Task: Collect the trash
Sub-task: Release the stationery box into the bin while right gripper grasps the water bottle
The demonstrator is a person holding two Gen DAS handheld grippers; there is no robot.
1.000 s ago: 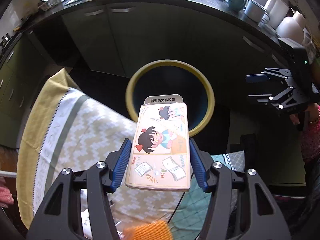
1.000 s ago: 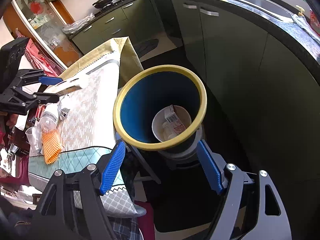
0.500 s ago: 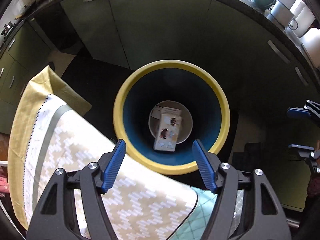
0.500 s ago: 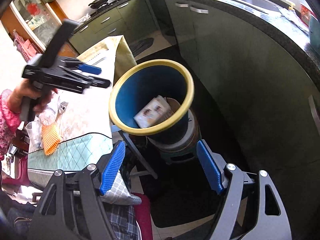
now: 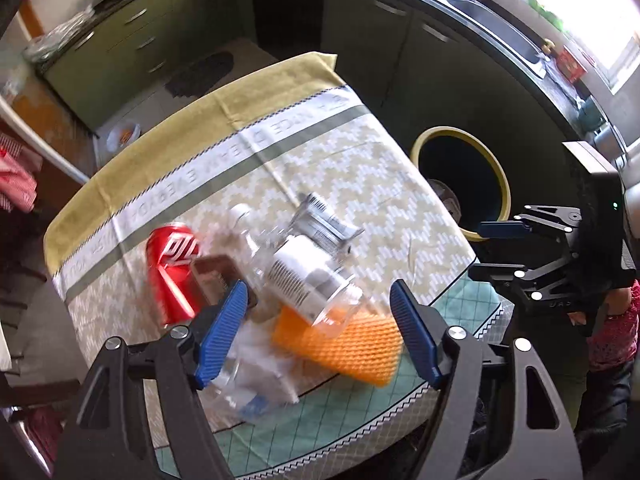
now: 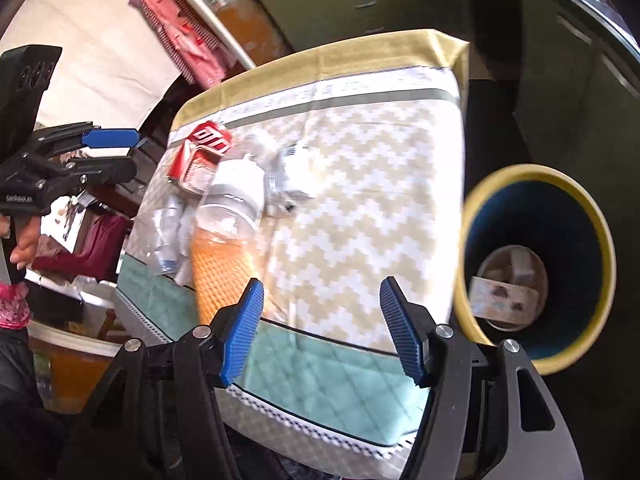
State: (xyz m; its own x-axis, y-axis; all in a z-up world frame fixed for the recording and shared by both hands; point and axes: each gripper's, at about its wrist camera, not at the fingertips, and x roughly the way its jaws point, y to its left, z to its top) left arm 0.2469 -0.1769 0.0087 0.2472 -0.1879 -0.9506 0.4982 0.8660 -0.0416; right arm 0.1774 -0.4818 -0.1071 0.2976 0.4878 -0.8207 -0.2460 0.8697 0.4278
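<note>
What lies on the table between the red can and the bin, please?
In the left wrist view, a clear bottle and crumpled foil wrappers lie right beside the red can; beyond them, bare tablecloth runs to the bin.

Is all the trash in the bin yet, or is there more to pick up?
Not yet. One flat box already lies inside the yellow-rimmed bin. Both the left gripper and the right gripper are open and hold nothing. On the table remain a red can, a clear bottle, an orange mesh sleeve and some clear plastic wrappers.
</note>
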